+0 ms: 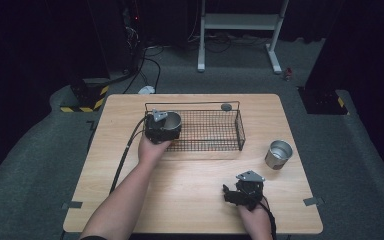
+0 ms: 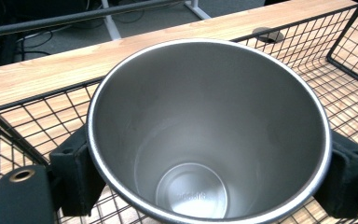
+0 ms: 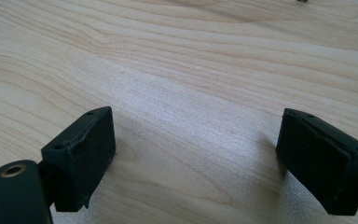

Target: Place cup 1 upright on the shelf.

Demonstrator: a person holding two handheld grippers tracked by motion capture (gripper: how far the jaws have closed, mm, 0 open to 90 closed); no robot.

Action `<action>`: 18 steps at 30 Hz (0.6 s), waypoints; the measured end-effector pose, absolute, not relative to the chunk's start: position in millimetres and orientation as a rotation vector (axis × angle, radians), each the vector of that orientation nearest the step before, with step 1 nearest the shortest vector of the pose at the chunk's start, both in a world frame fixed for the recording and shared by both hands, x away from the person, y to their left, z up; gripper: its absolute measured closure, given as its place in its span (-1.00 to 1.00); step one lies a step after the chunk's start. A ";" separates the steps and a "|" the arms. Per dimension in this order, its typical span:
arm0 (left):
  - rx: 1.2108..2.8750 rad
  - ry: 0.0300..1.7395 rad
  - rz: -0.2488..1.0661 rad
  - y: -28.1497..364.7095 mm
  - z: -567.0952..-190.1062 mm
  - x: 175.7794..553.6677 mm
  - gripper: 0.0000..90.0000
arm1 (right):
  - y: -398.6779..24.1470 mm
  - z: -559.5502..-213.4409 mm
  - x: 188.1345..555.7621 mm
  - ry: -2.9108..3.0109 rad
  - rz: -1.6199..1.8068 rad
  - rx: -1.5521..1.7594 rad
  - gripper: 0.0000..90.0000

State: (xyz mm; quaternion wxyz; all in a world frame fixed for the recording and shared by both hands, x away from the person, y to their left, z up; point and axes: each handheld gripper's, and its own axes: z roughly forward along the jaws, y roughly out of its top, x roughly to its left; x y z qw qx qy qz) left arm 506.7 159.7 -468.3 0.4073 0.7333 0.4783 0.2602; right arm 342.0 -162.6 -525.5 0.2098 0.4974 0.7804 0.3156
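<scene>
A person's left gripper (image 1: 159, 126) clamps its black fingers (image 2: 74, 170) against opposite sides of a round stainless-steel cup (image 2: 209, 126), holding it upright inside the left end of a black rectangular wire-mesh basket (image 1: 215, 131) on the pale wooden surface (image 1: 190, 185). The left gripper view looks straight into the cup's empty bowl, with the basket's mesh floor beneath it and the basket's far rail just behind. A second steel cup (image 1: 278, 154) stands on the surface to the right of the basket, near its front right corner and apart from it. A small dark round disc (image 1: 226, 106) lies on the surface just behind the basket's back rail. The right gripper (image 1: 244, 191) rests in front of the basket, toward the near right part of the surface; in the right gripper view its fingers (image 3: 81, 154) stand wide apart with nothing between them, bare wood grain beneath.
</scene>
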 end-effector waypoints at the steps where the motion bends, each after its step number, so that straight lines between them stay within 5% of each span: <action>1: 1.844 1.209 0.654 159.8 -468.7 506.2 -0.69 | -162.6 -525.5 342.0 2.170 0.877 1.383 -0.74; 9: 1.866 1.209 0.657 159.2 -467.4 505.4 -0.70 | -162.6 -525.5 342.0 2.170 0.878 1.383 -0.74; 13: 1.878 1.248 0.663 158.7 -467.1 506.1 -0.96 | -162.6 -525.5 342.0 2.170 0.878 1.383 -0.74; 18: 1.887 1.246 0.643 161.6 -465.8 506.2 -1.00 | -162.6 -525.5 342.0 2.170 0.878 1.383 -0.74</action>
